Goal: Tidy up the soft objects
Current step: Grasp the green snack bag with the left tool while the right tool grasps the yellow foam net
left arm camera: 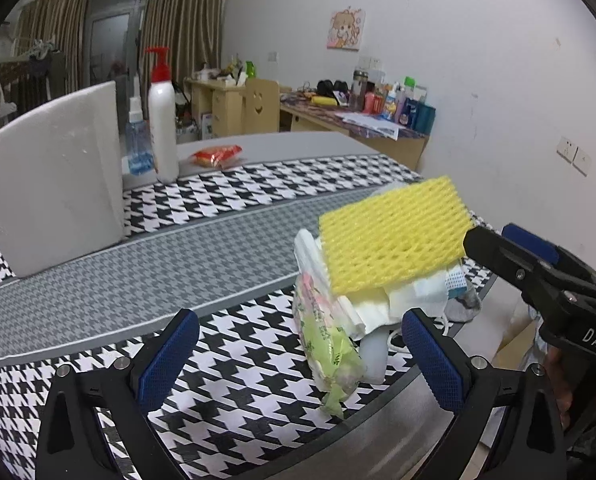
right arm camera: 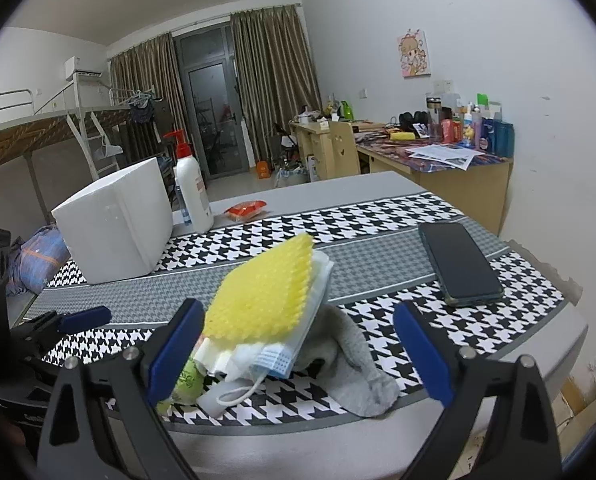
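Both claws are wide open and hold nothing: the left claw (left arm camera: pixel 299 354) and the right claw (right arm camera: pixel 296 350). Between them, mid-frame, a yellow foam net (left arm camera: pixel 393 234) tops a soft pile on the table (left arm camera: pixel 178 272).

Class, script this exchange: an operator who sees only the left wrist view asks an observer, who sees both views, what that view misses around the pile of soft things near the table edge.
Operator: Is anything lying on the table beyond the pile, on the right gripper's side?
Observer: Yes, a dark phone lies flat on the houndstooth cloth, apart from the pile.
Operator: I see only a scrap of grey below the yellow foam net. What is it?
Observer: A grey sock, which spreads out from under the face mask towards the table edge.
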The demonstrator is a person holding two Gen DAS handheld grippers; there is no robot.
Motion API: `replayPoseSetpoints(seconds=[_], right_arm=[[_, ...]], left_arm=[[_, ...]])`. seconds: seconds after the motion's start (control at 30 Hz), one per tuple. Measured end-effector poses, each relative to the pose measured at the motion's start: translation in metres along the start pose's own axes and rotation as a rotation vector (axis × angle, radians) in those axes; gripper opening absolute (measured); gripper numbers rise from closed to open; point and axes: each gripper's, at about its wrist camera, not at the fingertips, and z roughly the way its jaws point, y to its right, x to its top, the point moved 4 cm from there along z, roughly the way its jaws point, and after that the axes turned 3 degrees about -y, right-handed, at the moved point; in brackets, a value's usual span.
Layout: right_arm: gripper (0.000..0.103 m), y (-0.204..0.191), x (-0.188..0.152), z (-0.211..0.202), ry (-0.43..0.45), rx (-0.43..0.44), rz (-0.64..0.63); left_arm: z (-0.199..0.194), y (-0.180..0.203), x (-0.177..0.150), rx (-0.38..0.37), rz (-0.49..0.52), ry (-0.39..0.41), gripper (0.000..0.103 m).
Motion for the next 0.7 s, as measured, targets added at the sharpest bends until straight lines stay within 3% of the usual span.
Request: replayPoseSetpoints(seconds=[0.47,0.57,0.63,0.7], right_arm=[[0.093,0.005,0.001,0.007,-0.024,0.024,-0.002],[0.088,0.003,0.0,0.008,-0.026,0.019,-0.014],[0.085,0.003,0.0,0.01,-0.036,0.024,-0.017],[0.081,0.003,0.0,0.012,-0.045,0.03,-0.017]], left_arm=[[0.029,0.007,-0.014,-0.006,0.005,-0.139,0.059],[0.033,0.01,-0.016,-0.024,0.007,-0.152,0.048],[0.036,0.011,-0.017,-0.028,0.009,-0.164,0.032],[0.036,0.011,-0.017,-0.037,0.01,-0.166,0.027]])
